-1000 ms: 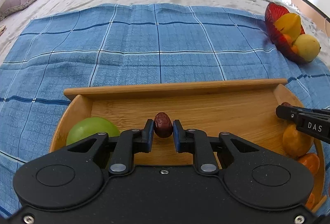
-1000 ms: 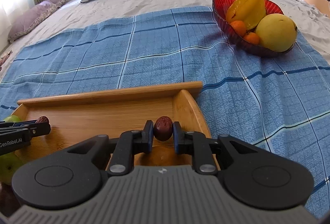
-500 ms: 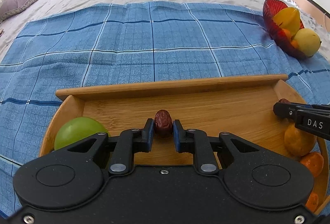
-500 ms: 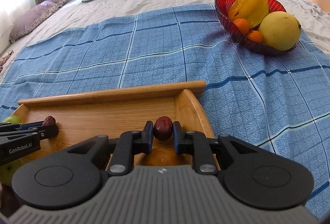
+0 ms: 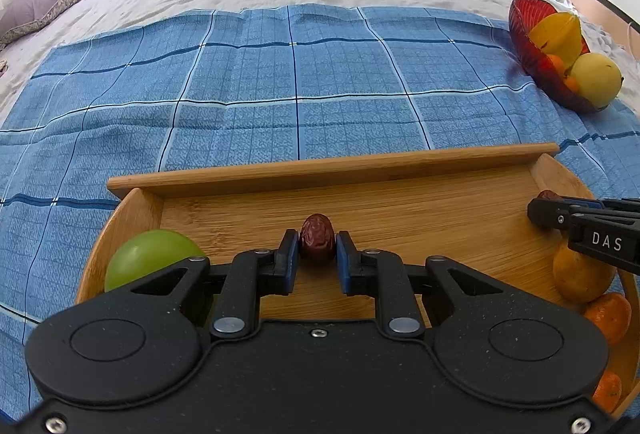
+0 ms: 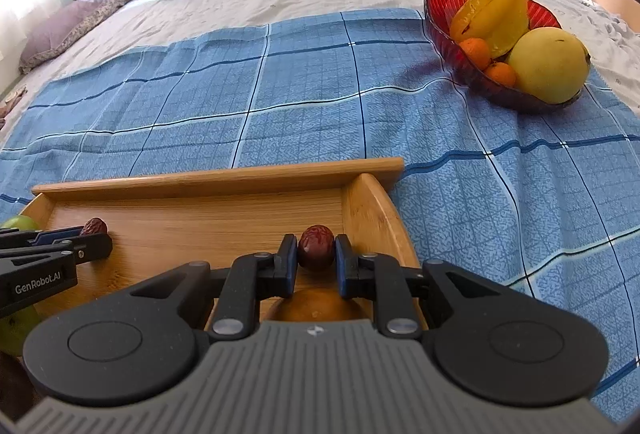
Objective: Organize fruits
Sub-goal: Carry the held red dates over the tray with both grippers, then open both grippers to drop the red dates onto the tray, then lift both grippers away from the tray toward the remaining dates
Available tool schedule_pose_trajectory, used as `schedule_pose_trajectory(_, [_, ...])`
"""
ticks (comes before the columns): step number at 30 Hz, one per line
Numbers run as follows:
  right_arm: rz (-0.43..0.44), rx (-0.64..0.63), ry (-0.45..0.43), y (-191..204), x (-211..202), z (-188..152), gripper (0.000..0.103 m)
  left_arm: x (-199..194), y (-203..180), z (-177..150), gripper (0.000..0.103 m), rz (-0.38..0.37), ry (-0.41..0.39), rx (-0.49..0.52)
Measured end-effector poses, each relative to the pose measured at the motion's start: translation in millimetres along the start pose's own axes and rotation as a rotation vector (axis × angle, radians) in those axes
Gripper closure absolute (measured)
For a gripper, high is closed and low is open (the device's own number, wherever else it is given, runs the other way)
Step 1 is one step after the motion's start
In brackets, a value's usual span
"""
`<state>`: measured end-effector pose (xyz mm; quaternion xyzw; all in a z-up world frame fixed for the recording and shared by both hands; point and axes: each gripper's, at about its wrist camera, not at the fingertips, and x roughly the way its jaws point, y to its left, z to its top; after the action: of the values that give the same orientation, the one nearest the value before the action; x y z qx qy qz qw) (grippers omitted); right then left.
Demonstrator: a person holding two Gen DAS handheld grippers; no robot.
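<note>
Fruits sit in two places: a wooden tray (image 5: 400, 170) low in both frames and a red bowl (image 6: 440, 18) at upper right. Only the left view shows the whole green apple (image 5: 148, 260) and oranges (image 5: 608, 316). Each gripper, left (image 5: 318, 258) and right (image 6: 316, 258), is clamped on its own red date (image 5: 317, 239) (image 6: 316, 246).
</note>
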<state>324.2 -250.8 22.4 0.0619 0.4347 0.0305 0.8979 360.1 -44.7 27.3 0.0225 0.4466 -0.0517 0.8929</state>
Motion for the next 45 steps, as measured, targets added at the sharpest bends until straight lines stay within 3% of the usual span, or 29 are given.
schedule_pose_trajectory(7, [0.001, 0.002, -0.003, 0, 0, -1, 0.076, 0, 0, 0, 0.083, 0.002, -0.001, 0.002])
schedule_pose_trajectory(9, [0.001, 0.007, -0.007, 0, -1, -1, 0.062, 0, -1, 0, 0.082, 0.002, -0.001, 0.009])
schedule_pose_trajectory(11, [0.004, 0.012, -0.012, 0, -1, -2, 0.06, -1, -2, 0, 0.076, -0.001, 0.002, 0.015])
schedule_pose_trajectory(13, [0.005, 0.02, -0.018, 0, -2, -3, 0.057, -2, -4, 0, 0.064, -0.009, 0.005, 0.019])
schedule_pose_trajectory(17, [0.015, 0.022, -0.039, 1, -9, -8, 0.045, -9, -9, -4, 0.053, -0.009, -0.012, 0.028])
schedule_pose_trajectory(20, [0.008, 0.0, -0.061, 4, -17, -11, 0.042, -18, -14, -8, 0.045, -0.01, -0.035, 0.047])
schedule_pose_trajectory(25, [0.02, -0.001, -0.117, 4, -38, -16, 0.032, -43, -21, -18, 0.021, -0.004, -0.099, 0.085])
schedule_pose_trajectory(34, [0.048, -0.041, -0.209, 3, -80, -41, 0.019, -94, -20, -55, 0.008, -0.037, -0.193, 0.086])
schedule_pose_trajectory(39, [0.037, -0.072, -0.27, 5, -102, -61, 0.015, -121, -17, -85, 0.006, -0.027, -0.265, 0.097])
schedule_pose_trajectory(45, [0.035, -0.107, -0.326, 10, -121, -87, 0.013, -140, -11, -116, 0.003, -0.048, -0.292, 0.083])
